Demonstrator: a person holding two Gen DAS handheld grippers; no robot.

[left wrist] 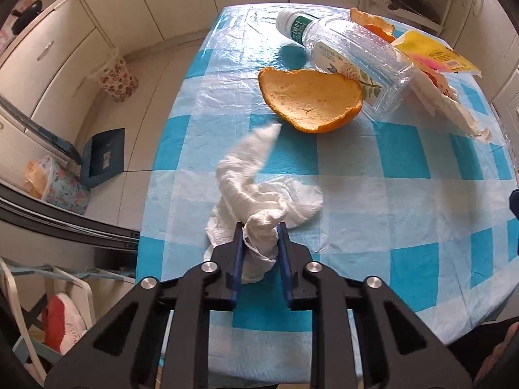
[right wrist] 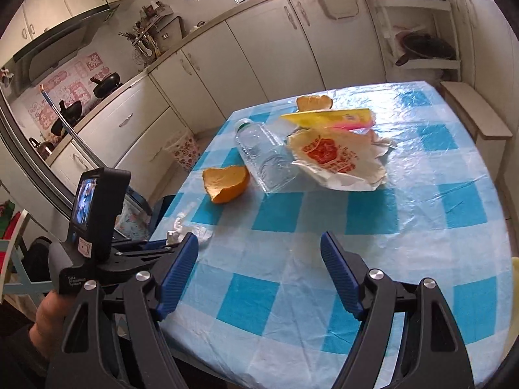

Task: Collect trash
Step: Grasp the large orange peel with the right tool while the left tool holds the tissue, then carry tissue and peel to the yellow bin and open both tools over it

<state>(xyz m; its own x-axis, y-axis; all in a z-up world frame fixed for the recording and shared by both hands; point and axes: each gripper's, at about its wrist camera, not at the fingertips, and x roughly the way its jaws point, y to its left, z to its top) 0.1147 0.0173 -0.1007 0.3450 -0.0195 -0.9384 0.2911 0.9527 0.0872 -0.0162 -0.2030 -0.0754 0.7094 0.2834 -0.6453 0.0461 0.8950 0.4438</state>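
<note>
White tissue (left wrist: 259,191) is pinched at its twisted end in the left gripper (left wrist: 261,227), whose jaws have closed nearly all the way onto the wad, while the loose remainder trails across the blue-and-white checked table (left wrist: 405,194) near its left edge. Gripping the bunched part makes sense — thin paper offers little else solid to hold. The right gripper (right wrist: 259,249) hovers over the near side of the table with its jaws spread wide and nothing between them, probably ready for the next piece. Further back the remaining trash sits clustered together: an orange peel (left wrist: 309,99) lying cup-side up just beyond the tissue, a clear plastic bottle (left wrist: 343,55) on its side touching it, a white printed wrapper (right wrist: 337,159) beside the bottle, a yellow packet (right wrist: 327,117) and a second peel (right wrist: 314,102) behind. A floral bin (left wrist: 116,79) stands on the floor off the table's left side — likely where the tissue is headed.
</note>
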